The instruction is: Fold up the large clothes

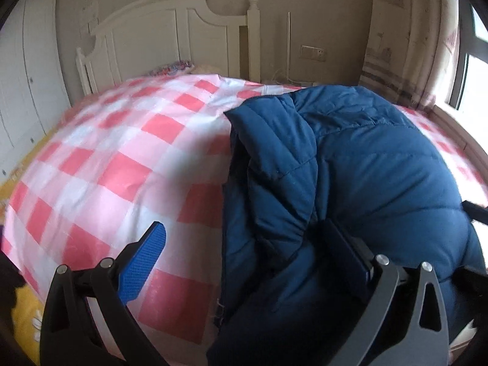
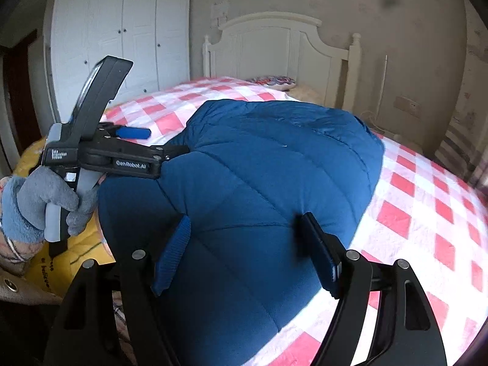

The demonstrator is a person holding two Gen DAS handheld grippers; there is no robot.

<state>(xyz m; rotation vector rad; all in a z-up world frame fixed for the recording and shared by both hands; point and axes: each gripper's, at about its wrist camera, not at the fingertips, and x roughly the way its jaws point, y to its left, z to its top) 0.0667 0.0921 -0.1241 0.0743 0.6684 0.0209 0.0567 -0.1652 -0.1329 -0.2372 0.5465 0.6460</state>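
A blue quilted puffer jacket (image 2: 268, 183) is lying bunched on a bed under a pink-and-white checked sheet (image 1: 122, 158), near the bed's front edge, as a person works to fold it with 2 hand-held grippers.

The right hand-held gripper (image 2: 244, 250) is hovering over the jacket's padded back with its jaws standing wide, its blue pads not appearing to squeeze the fabric. The left hand-held gripper (image 1: 244, 244), gripped by a grey-gloved hand (image 2: 45, 210), is also standing wide open; one finger is hanging over the bare sheet while the other is lying against a dark fold of the jacket's edge, and nothing is being pinched.

The likely trouble from here: slippery, puffy fabric springing out of a shallow pinch, or only the top layer being caught, so the fold is dragging unevenly or bunching. With the jacket sitting close to the bed's edge, a hard pull towards the person could be sliding it off.

No containers with visible contents are showing; the white wardrobe (image 2: 122, 42) is standing closed.
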